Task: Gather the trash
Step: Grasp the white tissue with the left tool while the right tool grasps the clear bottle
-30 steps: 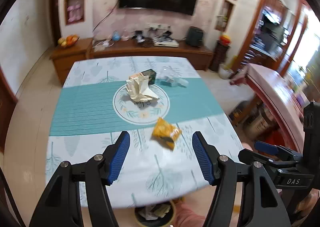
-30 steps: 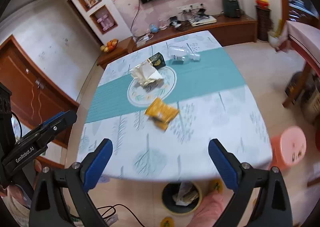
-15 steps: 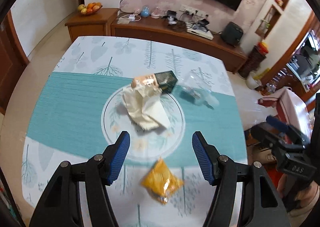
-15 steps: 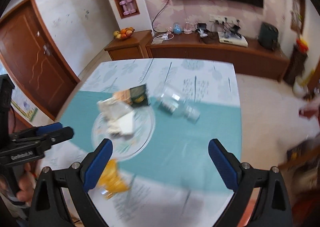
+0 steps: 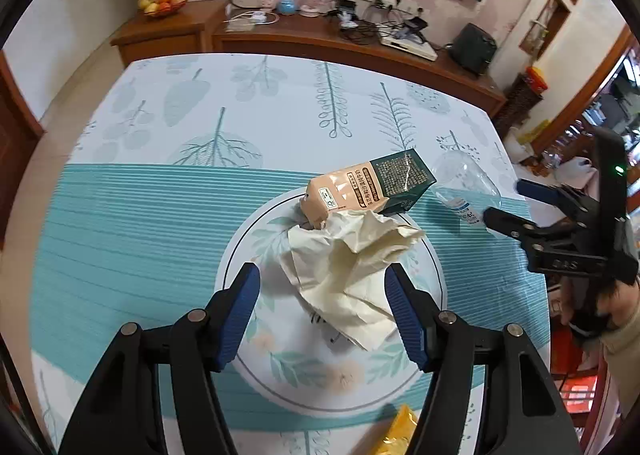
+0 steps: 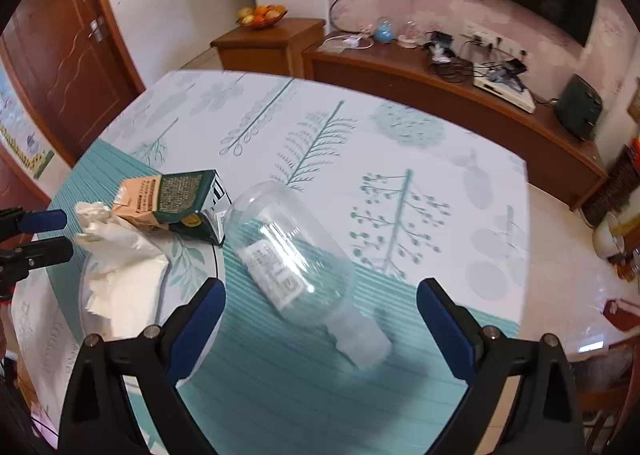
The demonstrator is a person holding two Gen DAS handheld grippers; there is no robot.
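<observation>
The crumpled paper (image 5: 352, 267) is lying on the round printed medallion in the middle of the table (image 5: 132, 223), and the left gripper (image 5: 322, 309) is hovering right over it with its jaws standing apart — the blue pads flanking the paper on either side, nothing clamped between them. Touching the paper's far edge, a peach-and-green carton (image 5: 370, 185) is lying on its side, and just beside that a clear plastic bottle (image 6: 296, 255) is lying on the teal stripe with its cap end toward the right wrist camera. The right gripper (image 6: 322, 323) is hanging above the bottle, its jaws also spread wide and holding nothing; the bottle's neck is showing between the two pads. At the near table edge a yellow snack wrapper (image 5: 396, 433) is peeking into view between the left gripper's arms. Beyond the table a long wooden cabinet (image 5: 304, 37) is carrying cables and small devices, with a fruit bowl (image 5: 162, 5) on the lower unit at its left end.
</observation>
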